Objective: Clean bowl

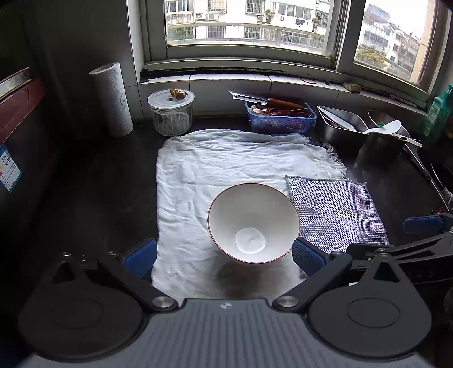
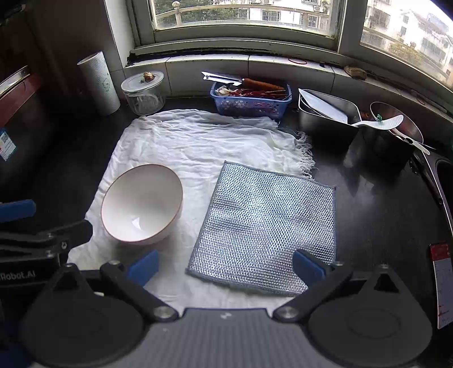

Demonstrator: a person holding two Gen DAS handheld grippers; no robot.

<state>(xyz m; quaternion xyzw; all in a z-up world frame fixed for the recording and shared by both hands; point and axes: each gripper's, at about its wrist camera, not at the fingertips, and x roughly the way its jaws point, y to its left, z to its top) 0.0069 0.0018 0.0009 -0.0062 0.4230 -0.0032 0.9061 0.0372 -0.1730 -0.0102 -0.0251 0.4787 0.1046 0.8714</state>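
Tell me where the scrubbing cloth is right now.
The silver mesh scrubbing cloth lies flat, partly on the white towel, just right of the bowl, in front of the open right gripper.

Daylight is coming in through the window (image 1: 249,25) at the back; the buildings outside are washing out pale; the dark worktop (image 2: 382,212) is staying dim, catching a soft sheen; a shadow is pooling beneath the bowl (image 1: 253,222); fisheye bending is curving the sill; corners are vignetting black; focus is holding sharp
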